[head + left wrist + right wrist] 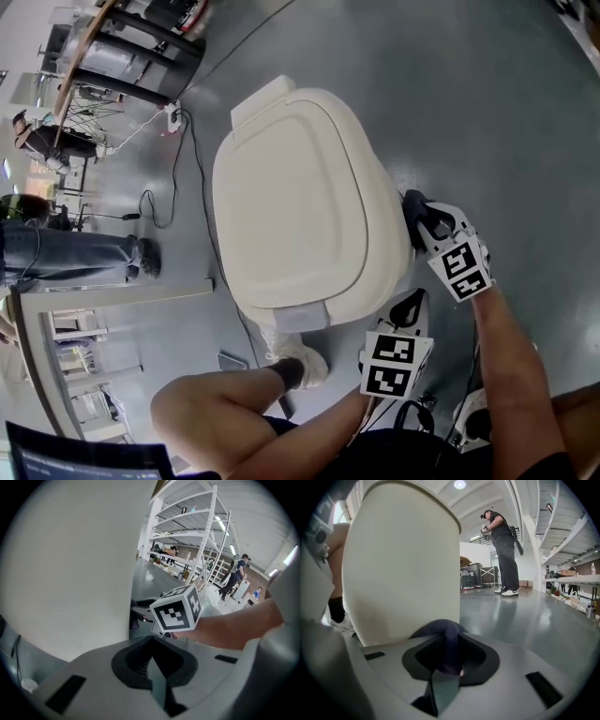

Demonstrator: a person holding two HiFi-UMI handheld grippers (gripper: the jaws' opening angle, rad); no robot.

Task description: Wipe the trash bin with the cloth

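The cream trash bin [291, 206] stands on the grey floor with its lid down. My right gripper [422, 223] is at the bin's right side, shut on a dark cloth [415, 207] that is pressed against the wall. In the right gripper view the cloth [446, 637] bunches out of the jaws of the right gripper [447, 660], against the bin wall [403, 559]. My left gripper [410, 306] is near the bin's front right corner, low down. Its view shows the left gripper [152, 663] shut and empty, with the bin wall [70, 564] close on the left.
My bent leg and white shoe [302, 366] are by the bin's front. Cables [178, 169] trail across the floor at the left. One person [504, 550] stands beyond the bin, another [75, 253] at the left. Shelving [197, 536] lines the far side.
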